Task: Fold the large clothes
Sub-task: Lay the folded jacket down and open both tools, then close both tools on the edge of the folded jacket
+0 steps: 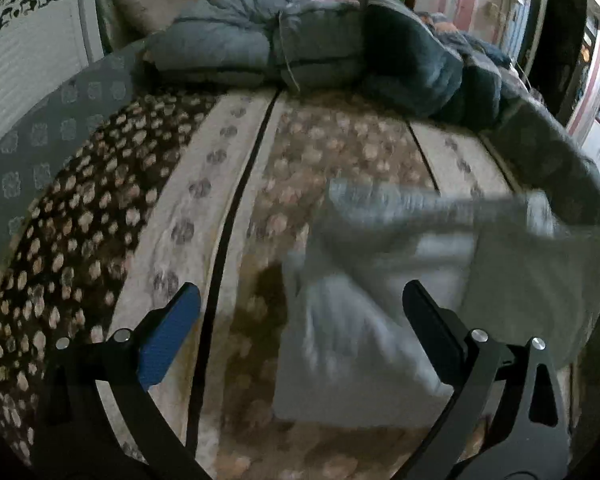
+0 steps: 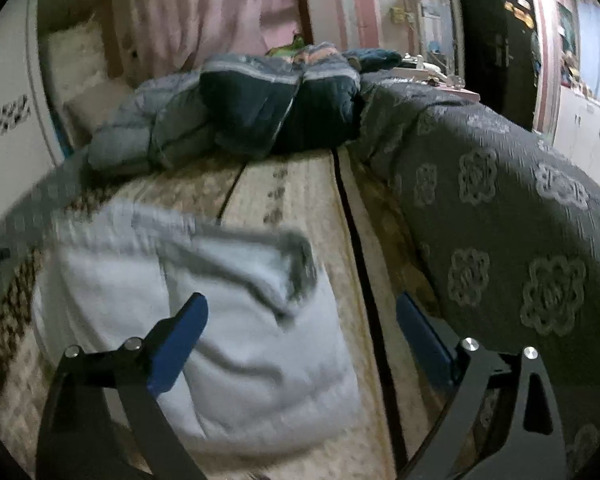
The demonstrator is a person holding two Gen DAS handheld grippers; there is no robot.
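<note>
Garment: a pale grey garment (image 2: 204,320) lies partly folded on the bed, on the paw-print blanket (image 1: 228,216); both views are blurred, so the kind of clothing cannot be told.
Position: it sits toward the near edge, just beside the dark stripe (image 2: 356,240) running along the blanket, with a grey floral cover (image 2: 500,208) heaped on the far side of that stripe.
Left gripper (image 1: 300,304): jaws spread wide, nothing between the pads; the garment's edge lies under the inner finger only.
Right gripper (image 2: 300,312): jaws likewise apart and empty, poised over the cloth.
Background: a rolled blue quilt (image 1: 260,44) rests at the head of the bed, well apart from the garment.
Step in hand: judged to be a release after 1 fold, with the next grasp pending.
Technique: choose 2 matching corners on the same edge, pinch 1 layer stack each, lift evenly, and lay the fold flush.
Risk: a ridge (image 2: 252,276) crosses the cloth; smoothing it first would likely keep the fold flat.
</note>
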